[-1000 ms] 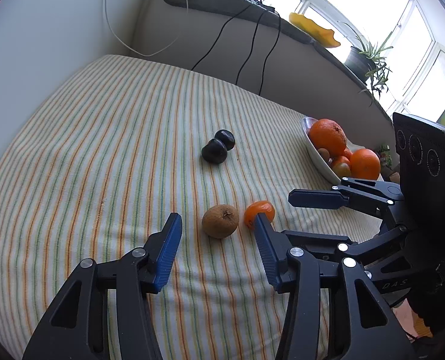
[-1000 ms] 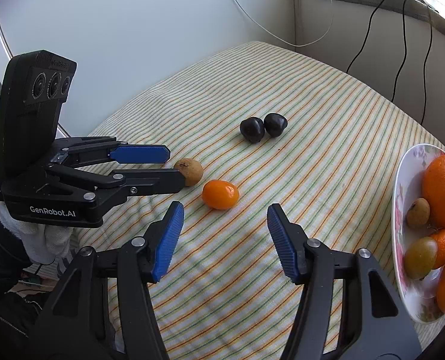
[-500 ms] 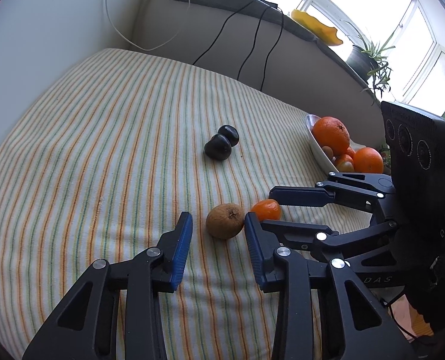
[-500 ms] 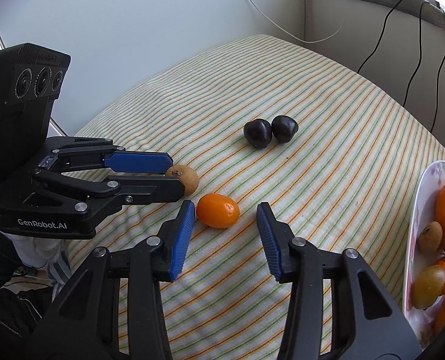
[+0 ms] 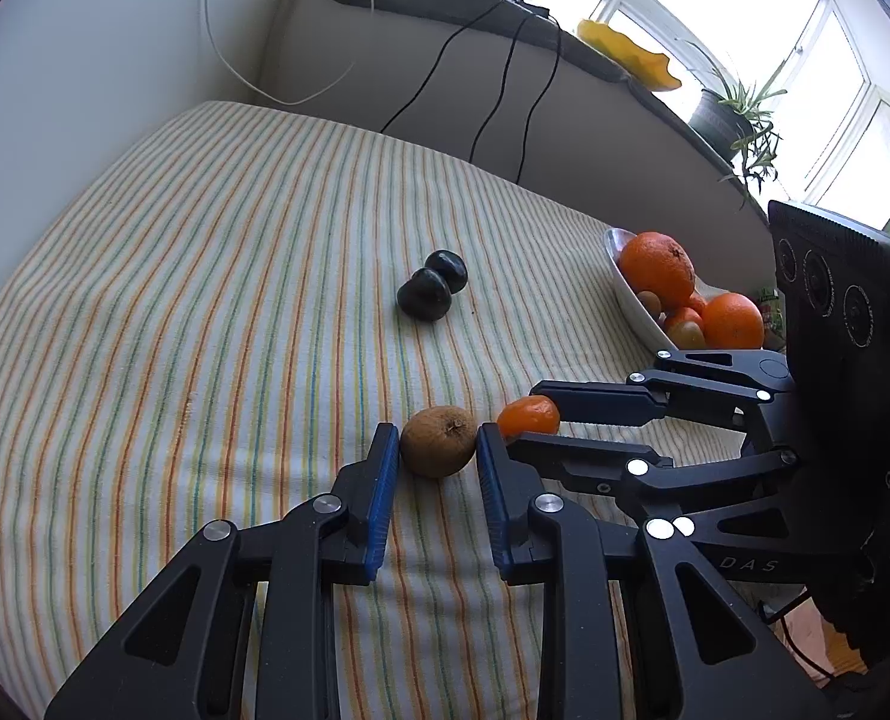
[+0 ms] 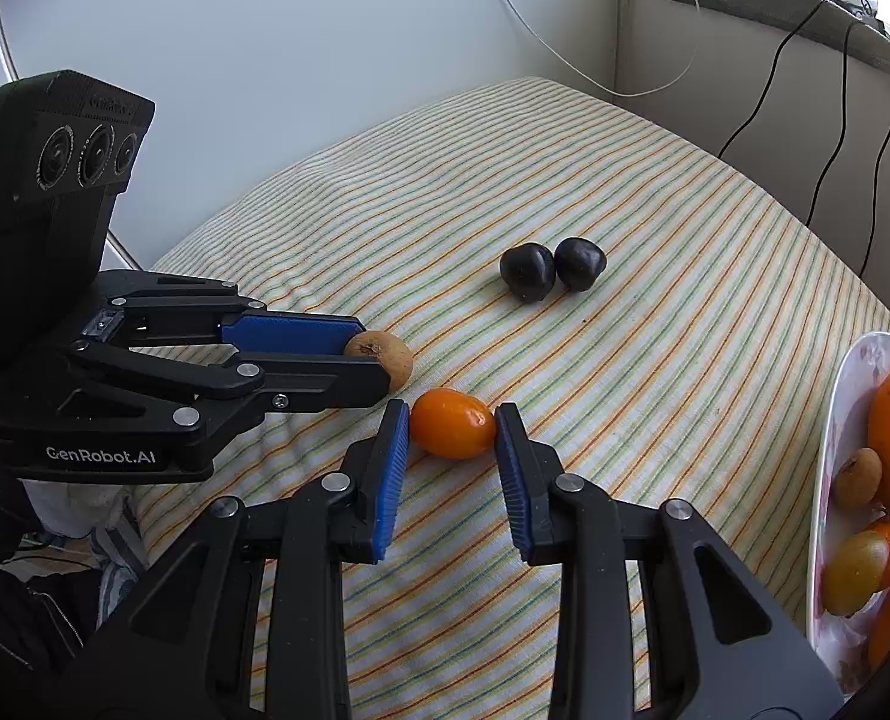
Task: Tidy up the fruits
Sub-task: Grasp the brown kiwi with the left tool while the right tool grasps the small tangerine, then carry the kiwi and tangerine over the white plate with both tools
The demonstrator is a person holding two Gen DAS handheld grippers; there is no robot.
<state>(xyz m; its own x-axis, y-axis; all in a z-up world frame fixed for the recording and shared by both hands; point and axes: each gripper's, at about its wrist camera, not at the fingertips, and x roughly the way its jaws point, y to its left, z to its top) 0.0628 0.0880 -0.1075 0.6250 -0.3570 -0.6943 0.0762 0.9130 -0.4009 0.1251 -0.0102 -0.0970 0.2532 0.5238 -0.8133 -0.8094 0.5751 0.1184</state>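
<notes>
Striped cloth (image 5: 205, 312) underneath, my left gripper (image 5: 437, 450) just closed onto the brown fruit (image 5: 439, 441), my right gripper (image 6: 452, 427) just closed, pinching the small orange fruit (image 6: 452, 423).

Fruit on the striped cloth (image 6: 655, 396), outside the white oval bowl (image 6: 835, 420):
Round brown rough-skinned fruit (image 5: 438, 441): one.
Small oval orange fruit (image 6: 452, 423): one.
Glossy dark purple fruits (image 6: 528, 271): two, touching.
Large round oranges in the bowl (image 5: 656, 269): two seen from the left wrist.
</notes>
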